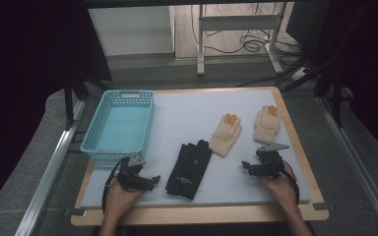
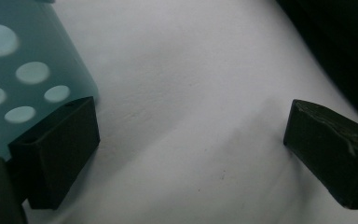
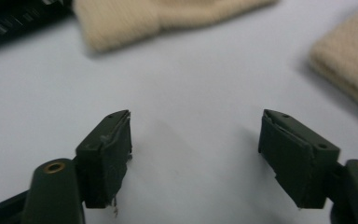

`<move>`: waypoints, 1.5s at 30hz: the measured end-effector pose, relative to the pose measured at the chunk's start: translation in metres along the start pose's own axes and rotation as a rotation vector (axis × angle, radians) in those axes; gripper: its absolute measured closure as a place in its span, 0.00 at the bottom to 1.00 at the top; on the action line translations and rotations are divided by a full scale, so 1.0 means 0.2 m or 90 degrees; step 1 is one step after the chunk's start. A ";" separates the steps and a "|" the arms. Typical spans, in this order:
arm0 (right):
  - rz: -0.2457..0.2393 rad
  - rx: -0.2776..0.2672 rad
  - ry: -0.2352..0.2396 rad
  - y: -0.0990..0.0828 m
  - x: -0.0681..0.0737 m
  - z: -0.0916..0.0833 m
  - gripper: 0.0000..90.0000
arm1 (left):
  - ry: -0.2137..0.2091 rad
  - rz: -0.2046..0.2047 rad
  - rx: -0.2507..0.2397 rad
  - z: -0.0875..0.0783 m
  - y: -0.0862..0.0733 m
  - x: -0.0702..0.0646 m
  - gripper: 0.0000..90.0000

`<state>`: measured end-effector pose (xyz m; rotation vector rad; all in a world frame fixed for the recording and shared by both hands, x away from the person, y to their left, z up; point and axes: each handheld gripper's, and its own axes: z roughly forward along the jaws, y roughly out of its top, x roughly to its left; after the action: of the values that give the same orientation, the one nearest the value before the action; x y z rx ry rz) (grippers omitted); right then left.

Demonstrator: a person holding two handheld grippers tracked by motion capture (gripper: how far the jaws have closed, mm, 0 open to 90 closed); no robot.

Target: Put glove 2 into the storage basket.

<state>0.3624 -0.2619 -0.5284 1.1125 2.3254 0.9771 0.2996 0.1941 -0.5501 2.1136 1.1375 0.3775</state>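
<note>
A black glove (image 1: pixel 189 169) lies flat on the pale mat (image 1: pixel 187 113), near the front. Two beige knit gloves, one (image 1: pixel 226 133) in the middle and one (image 1: pixel 267 123) farther right, lie behind it. My left gripper (image 1: pixel 152 180) rests just left of the black glove, jaws open over bare mat (image 2: pixel 191 154). My right gripper (image 1: pixel 246 167) sits at the front right, below the beige gloves, and stands open (image 3: pixel 196 154) with nothing between its fingers. In the right gripper view one beige cuff (image 3: pixel 168 18) lies ahead, the other beige glove (image 3: pixel 349 65) to the right.
A light blue plastic basket (image 1: pixel 119 124) with perforated walls stands at the back left of the mat; its wall (image 2: pixel 23 79) shows beside my left jaw. A wooden table edge (image 1: pixel 202 214) frames the mat. Metal rails run along both sides.
</note>
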 end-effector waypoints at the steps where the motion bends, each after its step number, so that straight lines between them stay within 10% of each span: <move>1: 0.001 -0.006 0.002 0.00 0.00 0.00 0.27 | -0.006 -0.004 0.001 0.00 0.01 -0.01 0.04; 16: 0.000 -0.006 0.001 -0.01 0.00 0.00 0.26 | -0.082 -0.001 -0.021 0.01 0.29 -0.35 0.00; 25: 0.001 -0.008 0.005 -0.01 0.00 0.00 0.26 | 0.013 0.025 0.025 0.19 0.34 -0.55 0.00; 33: 0.001 -0.008 0.005 -0.01 0.00 0.00 0.26 | 0.031 0.049 0.050 0.20 0.29 -0.47 0.00; 39: 0.001 -0.008 0.004 -0.01 0.00 0.00 0.26 | -0.031 0.013 0.057 0.19 0.27 -0.35 0.00; 42: 0.000 -0.007 0.004 -0.01 0.00 0.00 0.26 | -0.068 0.006 0.058 0.21 0.27 -0.37 0.00; 45: 0.000 -0.007 0.003 -0.01 0.00 0.00 0.26 | -0.042 0.029 0.074 0.22 0.29 -0.43 0.00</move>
<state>0.3620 -0.2629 -0.5303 1.1063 2.3211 0.9934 0.3099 0.0827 -0.5353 2.2399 1.0981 0.2662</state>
